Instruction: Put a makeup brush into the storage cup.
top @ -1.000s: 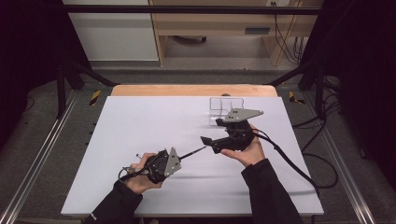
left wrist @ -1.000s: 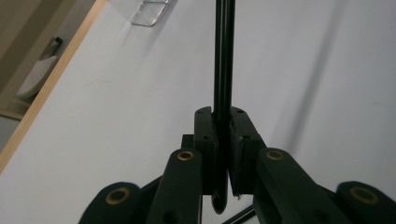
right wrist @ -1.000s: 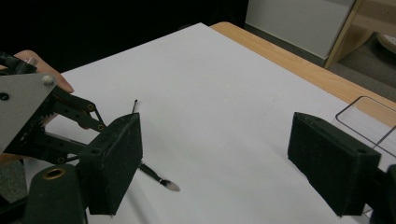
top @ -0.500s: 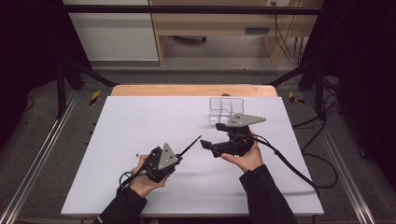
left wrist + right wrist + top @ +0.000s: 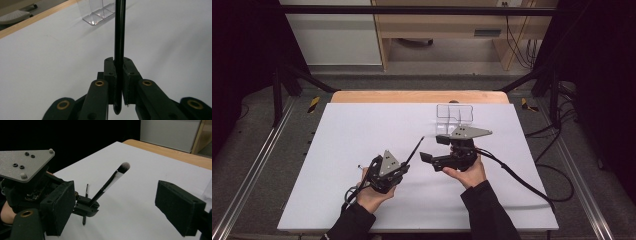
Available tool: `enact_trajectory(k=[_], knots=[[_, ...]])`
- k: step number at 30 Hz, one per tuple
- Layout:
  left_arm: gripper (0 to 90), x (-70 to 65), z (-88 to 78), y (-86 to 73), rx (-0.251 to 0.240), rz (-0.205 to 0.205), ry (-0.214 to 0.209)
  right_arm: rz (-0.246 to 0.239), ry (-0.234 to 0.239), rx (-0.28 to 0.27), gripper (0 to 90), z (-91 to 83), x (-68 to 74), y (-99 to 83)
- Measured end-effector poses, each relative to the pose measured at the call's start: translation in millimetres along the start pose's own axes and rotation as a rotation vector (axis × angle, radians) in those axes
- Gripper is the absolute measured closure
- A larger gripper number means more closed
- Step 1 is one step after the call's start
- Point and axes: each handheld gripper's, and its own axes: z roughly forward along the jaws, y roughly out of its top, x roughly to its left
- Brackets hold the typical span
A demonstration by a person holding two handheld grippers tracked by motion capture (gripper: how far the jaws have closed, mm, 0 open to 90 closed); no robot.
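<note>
brush clamped near its butt end in left hand-held gripper, jaws squeezed tight on the thin black handle, bristle tip angled up and away over the white table. in the left gripper view the handle runs straight out between the pads toward the clear compartmented holder at the far edge. right hand-held gripper sits just beside the brush tip, jaws spread wide, nothing between them; the bristle end lies in the gap ahead of it in the right gripper view. step in hand looks like a handover, or a guided drop into the holder. to do it well: keep left grip steady and the handle level, bring the right jaws around mid-handle rather than the ferrule or bristles, close squarely across the shaft so it doesn't roll, and release left only once the right pads bite. a thin round handle may pivot; a grip nearer the balance point should hold it truer. holder is light plastic, likely to tip if nudged.
</note>
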Motion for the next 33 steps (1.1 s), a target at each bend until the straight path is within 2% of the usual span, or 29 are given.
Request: enact_trajectory(k=[8,20,33], knots=[[82.8,-3.6,1.1,1.3,-0.021,-0.044,0.012,0.040,0.013,-0.015,18.9,8.3,0.7,-3.9],[82.8,-6.9,3.3,3.9,-0.033,-0.099,0.037,0.105,-0.010,-0.017,23.3,20.0,1.4,-10.0],[82.8,-12.8,6.0,8.0,-0.043,-0.121,0.052,0.164,-0.024,-0.044,38.2,30.3,3.4,-16.8]])
